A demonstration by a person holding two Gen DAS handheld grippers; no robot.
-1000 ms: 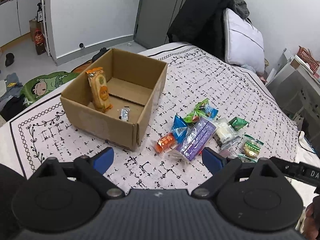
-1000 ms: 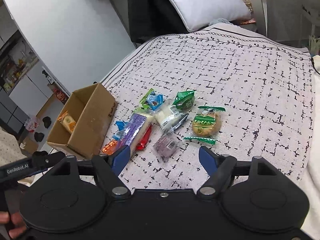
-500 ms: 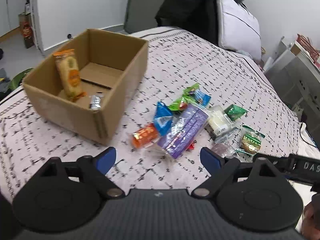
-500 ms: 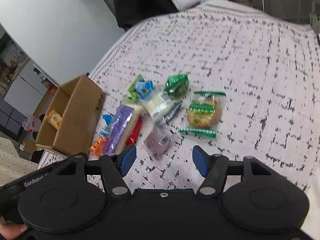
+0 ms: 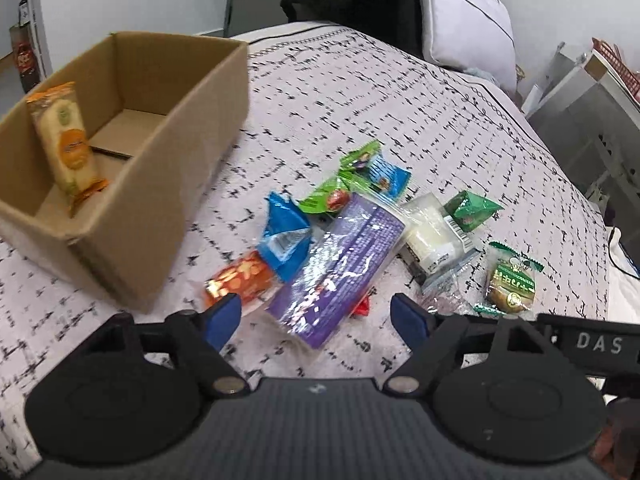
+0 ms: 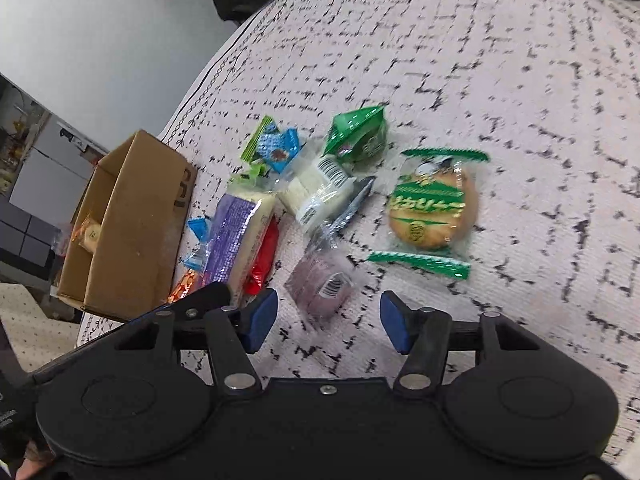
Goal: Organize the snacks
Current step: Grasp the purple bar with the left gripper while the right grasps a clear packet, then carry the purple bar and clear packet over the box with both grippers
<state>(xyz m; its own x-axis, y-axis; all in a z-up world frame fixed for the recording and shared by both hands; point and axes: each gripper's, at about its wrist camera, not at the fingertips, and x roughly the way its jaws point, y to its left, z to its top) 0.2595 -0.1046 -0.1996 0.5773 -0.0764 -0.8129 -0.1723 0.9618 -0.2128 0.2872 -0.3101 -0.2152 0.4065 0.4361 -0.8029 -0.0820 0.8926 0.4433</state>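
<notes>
A pile of wrapped snacks lies on a patterned bed cover. My left gripper [image 5: 316, 316] is open, just above the near end of a long purple pack [image 5: 340, 260], with an orange pack [image 5: 240, 280] by its left finger. A cardboard box [image 5: 132, 208] at the left holds an upright orange snack [image 5: 66, 144]. My right gripper [image 6: 326, 320] is open, close over a small purple-grey snack [image 6: 322, 280]. A round cookie in a green wrapper [image 6: 434, 212] lies to its right. The purple pack [image 6: 232, 236] and box [image 6: 132, 236] are to the left.
A blue pack [image 5: 286, 236], a white pack [image 5: 432, 236], green packs [image 5: 472, 210] and the cookie [image 5: 512, 280] lie in the pile. A pillow [image 5: 468, 24] and dark clothing are at the bed's far end. White furniture [image 5: 588, 92] stands right of the bed.
Both grippers have moved closer to the snack pile and lower. The left view swung right, leaving the box at the left edge. The right gripper now hovers over the small purple-grey snack.
</notes>
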